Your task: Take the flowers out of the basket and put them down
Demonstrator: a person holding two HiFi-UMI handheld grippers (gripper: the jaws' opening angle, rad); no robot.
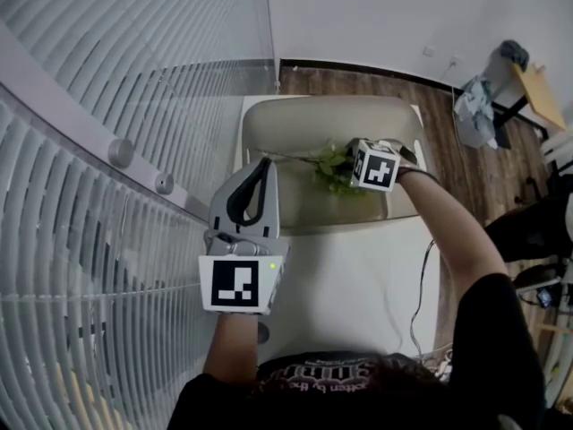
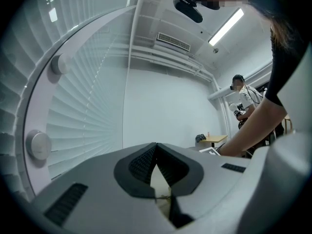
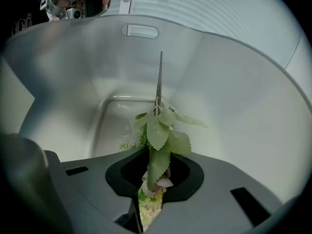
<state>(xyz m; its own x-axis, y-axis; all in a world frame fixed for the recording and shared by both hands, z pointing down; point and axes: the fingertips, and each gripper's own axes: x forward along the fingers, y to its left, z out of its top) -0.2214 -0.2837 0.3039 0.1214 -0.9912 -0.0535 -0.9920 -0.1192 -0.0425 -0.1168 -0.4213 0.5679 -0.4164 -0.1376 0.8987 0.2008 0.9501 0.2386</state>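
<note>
Head view: smooth, round, pale basket (image 1: 269,124) at the far edge of the white desk (image 1: 358,276), leafy green flowers (image 1: 333,164) inside, right gripper (image 1: 351,173) dipped in.
Left gripper view: left gripper (image 2: 156,147) with ribbed dark fingers (image 2: 139,165) pressed together, empty.
Right gripper view: fingers (image 3: 191,175) pinching the flowers' soft, jagged leaves.

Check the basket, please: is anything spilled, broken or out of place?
Nothing stands out. The flower sprig sits whole inside the basket, with the right tool closed on its leafy end.

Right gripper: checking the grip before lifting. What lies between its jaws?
The flower stem, leaves and pale bloom, pinched by the right gripper inside the basket; the right gripper view shows it.
</note>
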